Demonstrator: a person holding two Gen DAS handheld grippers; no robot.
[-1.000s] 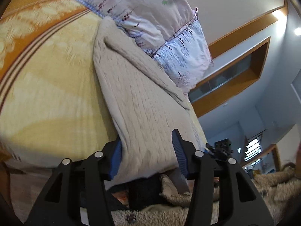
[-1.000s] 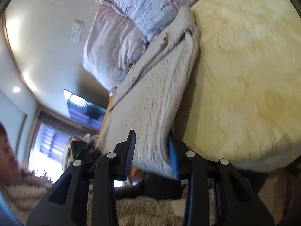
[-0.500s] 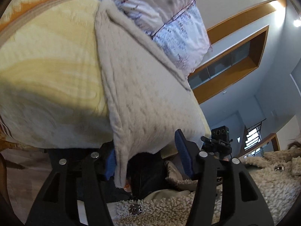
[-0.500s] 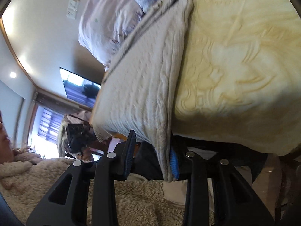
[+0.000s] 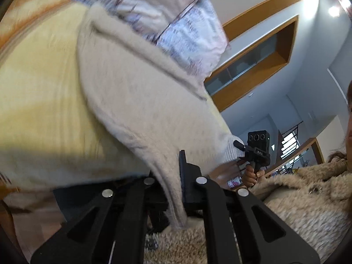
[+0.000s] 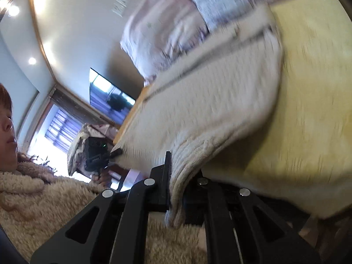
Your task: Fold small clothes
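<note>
Home bedroom, yellow bedspread, floral pillows, wall-mounted television, recessed ceiling lights

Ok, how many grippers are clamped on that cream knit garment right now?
2. The left gripper pinches one near edge of the cream knit garment; the right gripper pinches the other near edge, with the rest lying on the yellow bedspread.

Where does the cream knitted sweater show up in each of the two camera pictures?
Left wrist view: the cream knitted sweater fills the middle, running down from the top to the left tool, which pinches its edge.
Right wrist view: the cream knitted sweater lies centre-right, its edge pinched in the right tool.
Shared landmark: the floral pillow beyond the sweater's far end.
</note>
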